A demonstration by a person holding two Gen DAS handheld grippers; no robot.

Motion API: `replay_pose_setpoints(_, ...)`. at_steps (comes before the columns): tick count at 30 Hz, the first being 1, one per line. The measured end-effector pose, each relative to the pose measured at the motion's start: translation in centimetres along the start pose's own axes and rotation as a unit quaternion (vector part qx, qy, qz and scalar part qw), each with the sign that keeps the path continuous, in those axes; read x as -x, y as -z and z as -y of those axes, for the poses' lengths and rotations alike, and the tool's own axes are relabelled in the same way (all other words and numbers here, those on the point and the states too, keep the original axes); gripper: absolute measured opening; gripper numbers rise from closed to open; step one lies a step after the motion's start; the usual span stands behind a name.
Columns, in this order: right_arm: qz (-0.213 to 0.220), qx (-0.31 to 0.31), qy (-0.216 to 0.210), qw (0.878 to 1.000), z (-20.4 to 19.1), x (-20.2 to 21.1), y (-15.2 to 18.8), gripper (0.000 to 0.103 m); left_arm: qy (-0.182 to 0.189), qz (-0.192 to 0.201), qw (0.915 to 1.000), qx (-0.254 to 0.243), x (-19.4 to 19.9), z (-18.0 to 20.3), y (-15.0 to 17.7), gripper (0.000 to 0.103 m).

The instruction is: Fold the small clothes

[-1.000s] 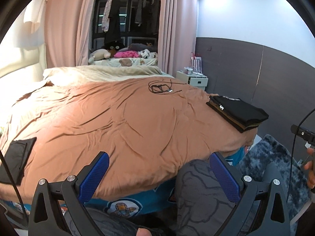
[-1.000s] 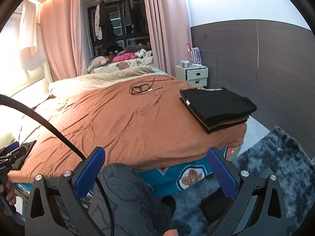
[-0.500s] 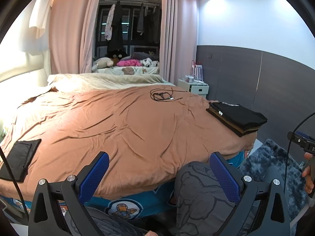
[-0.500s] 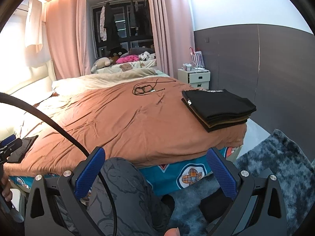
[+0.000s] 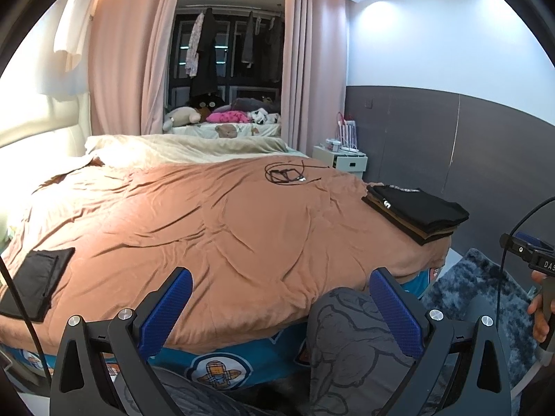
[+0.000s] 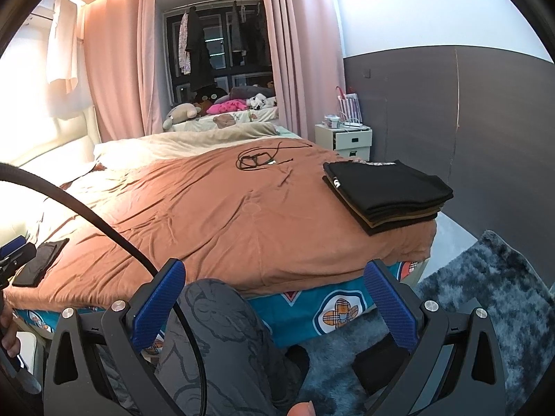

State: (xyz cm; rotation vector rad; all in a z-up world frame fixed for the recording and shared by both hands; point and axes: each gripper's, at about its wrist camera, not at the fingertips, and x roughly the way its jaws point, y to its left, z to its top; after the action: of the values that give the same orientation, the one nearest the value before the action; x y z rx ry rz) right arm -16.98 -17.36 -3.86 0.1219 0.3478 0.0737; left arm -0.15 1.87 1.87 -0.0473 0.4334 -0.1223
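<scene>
Stack of folded clothes (image 6: 385, 192) sits at 2 o'clock on the bed (image 6: 225, 215); one flat dark garment (image 5: 34, 282) at 9 o'clock likely remains. Left gripper (image 5: 281, 308) and right gripper (image 6: 274, 303): jaws spread, holding nothing.

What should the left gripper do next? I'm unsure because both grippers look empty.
Probably reach the left gripper, open and empty, toward the flat black garment at the bed's left edge. The folded stack on the right looks finished, and the right gripper is open too.
</scene>
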Motion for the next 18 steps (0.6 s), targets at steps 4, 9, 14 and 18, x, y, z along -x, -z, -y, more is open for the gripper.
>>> replay_pose_setpoints(4,0.001,0.001,-0.002,1.0,0.0,0.04,-0.01,0.103,0.0,0.001,1.0,0.004,0.17,-0.24,-0.04,0.103)
replay_pose_setpoints(9,0.001,0.003,-0.003,1.0,-0.27,0.09,0.08,0.103,-0.002,0.003,1.0,0.004,0.16,-0.28,-0.11,0.103)
replay_pose_setpoints(14,0.001,0.004,-0.003,1.0,-0.49,0.13,0.14,0.103,-0.003,0.004,1.0,0.003,0.19,-0.23,-0.11,0.103)
replay_pose_setpoints(18,0.001,0.004,-0.003,1.0,-0.55,0.17,0.15,0.103,-0.003,0.004,1.0,0.003,0.27,-0.23,-0.06,0.103)
